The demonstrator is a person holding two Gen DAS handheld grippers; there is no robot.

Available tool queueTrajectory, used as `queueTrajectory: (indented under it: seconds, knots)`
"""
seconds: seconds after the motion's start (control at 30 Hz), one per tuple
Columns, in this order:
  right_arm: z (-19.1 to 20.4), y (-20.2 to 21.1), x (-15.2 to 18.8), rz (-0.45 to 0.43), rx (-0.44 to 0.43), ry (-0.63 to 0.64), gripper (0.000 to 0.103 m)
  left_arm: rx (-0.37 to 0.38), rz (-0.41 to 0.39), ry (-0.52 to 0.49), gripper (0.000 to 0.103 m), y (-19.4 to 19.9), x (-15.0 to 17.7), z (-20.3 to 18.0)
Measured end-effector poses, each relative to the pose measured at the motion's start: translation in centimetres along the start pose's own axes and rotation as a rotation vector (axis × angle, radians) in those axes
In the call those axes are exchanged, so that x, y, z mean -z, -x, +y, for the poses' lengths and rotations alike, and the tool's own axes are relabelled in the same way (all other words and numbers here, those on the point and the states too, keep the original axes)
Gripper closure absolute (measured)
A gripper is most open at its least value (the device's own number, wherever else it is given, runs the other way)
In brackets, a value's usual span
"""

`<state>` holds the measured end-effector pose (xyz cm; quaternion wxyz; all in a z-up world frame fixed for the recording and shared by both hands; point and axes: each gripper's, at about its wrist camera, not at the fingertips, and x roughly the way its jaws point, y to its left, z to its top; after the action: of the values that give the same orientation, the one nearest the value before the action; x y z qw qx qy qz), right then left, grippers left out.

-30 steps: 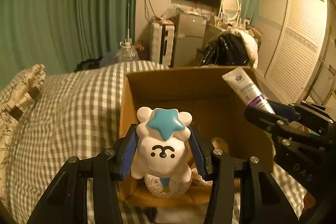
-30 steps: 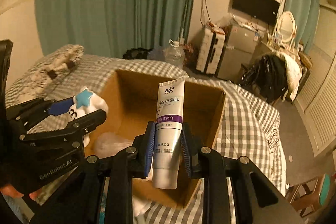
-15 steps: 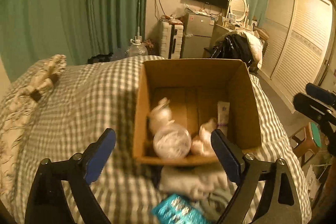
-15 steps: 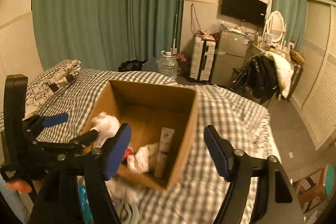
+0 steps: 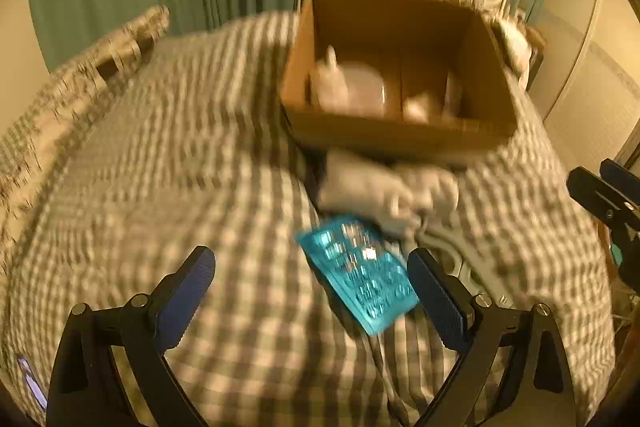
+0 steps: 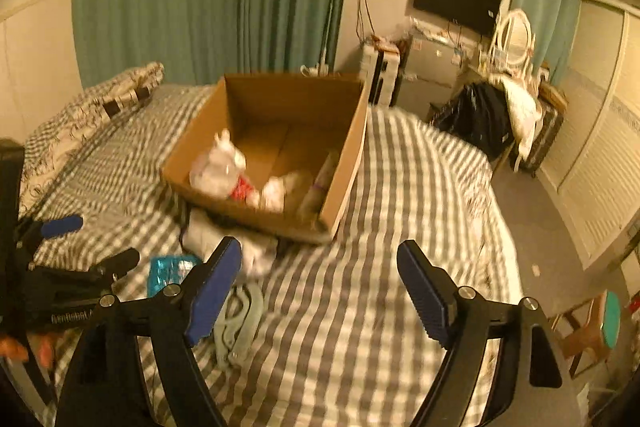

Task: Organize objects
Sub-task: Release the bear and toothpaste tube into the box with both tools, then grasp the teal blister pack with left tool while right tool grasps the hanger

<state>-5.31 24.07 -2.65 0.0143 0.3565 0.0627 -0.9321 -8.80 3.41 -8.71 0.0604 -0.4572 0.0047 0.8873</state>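
One cardboard box on the checked bed, holding a white plush toy, a tube leaning at the right wall, and blurred pale items between. Just in front of the box's near wall, one crumpled grey cloth; nearer still, one teal blister pack lying flat, and one pale green scissors-like piece beside it. Two claws: left claw spread wide, having just opened, nothing pressed by its pads, teal pack between the fingers close to the right one, box well beyond. Right claw likewise spread after just opening, bare bedcover between its fingers, box far-left of it, scissors-like piece under the left finger. Both angled downward toward the bed. Far left, one patterned pillow.
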Motion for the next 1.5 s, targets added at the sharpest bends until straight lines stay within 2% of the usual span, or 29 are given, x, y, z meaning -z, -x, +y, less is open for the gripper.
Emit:
queueTrajectory:
  seconds: [0.2, 0.3, 0.53, 0.63, 0.7, 0.8, 0.83, 0.9, 1.0, 1.1, 1.3, 1.4, 1.5]
  knots:
    - [0.0, -3.6, 3.0, 0.093, -0.017, -0.047, 0.023, -0.004, 0.091, 0.002, 0.004, -3.1, 1.0, -1.6]
    - [-0.1, -4.2, 3.5, 0.105, -0.024, -0.055, 0.023, -0.049, 0.137, -0.029, 0.004, -4.9, 1.3, -2.2]
    - [-0.6, -4.8, 3.8, 0.112, -0.04, -0.093, 0.023, -0.06, 0.12, -0.035, 0.004, -5.8, 1.2, -2.9]
    - [-0.6, -4.9, 4.0, 0.118, -0.04, -0.096, 0.023, -0.034, 0.107, -0.044, 0.014, -5.1, 1.3, -3.1]
    - [-0.6, -4.8, 4.1, 0.114, -0.04, -0.101, 0.023, -0.009, 0.106, -0.057, 0.033, -4.5, 1.6, -3.2]
    - [-0.6, -4.6, 4.1, 0.109, -0.031, -0.101, 0.023, 0.034, 0.112, -0.062, 0.054, -3.9, 1.7, -3.5]
    - [-0.6, -4.5, 4.1, 0.107, -0.028, -0.098, 0.023, 0.041, 0.116, -0.061, 0.055, -3.8, 1.7, -3.5]
    - [-0.5, -4.2, 4.1, 0.104, -0.023, -0.092, 0.023, 0.054, 0.113, -0.051, 0.067, -3.4, 1.8, -3.4]
    - [-0.4, -3.9, 4.0, 0.097, -0.015, -0.086, 0.023, 0.092, 0.112, -0.022, 0.078, -2.8, 1.7, -2.9]
    - [-0.3, -3.6, 4.0, 0.091, -0.008, -0.08, 0.023, 0.13, 0.097, 0.002, 0.086, -1.8, 1.7, -2.6]
    - [-0.2, -3.5, 4.1, 0.091, 0.001, -0.074, 0.023, 0.232, 0.092, 0.043, 0.087, -0.4, 1.2, -2.9]
    - [-0.2, -3.5, 4.1, 0.091, 0.002, -0.077, 0.023, 0.233, 0.125, 0.058, 0.085, -1.6, 0.9, -3.2]
    - [-0.3, -3.6, 4.1, 0.095, 0.002, -0.077, 0.023, 0.195, 0.158, 0.085, 0.085, -3.5, 0.9, -3.2]
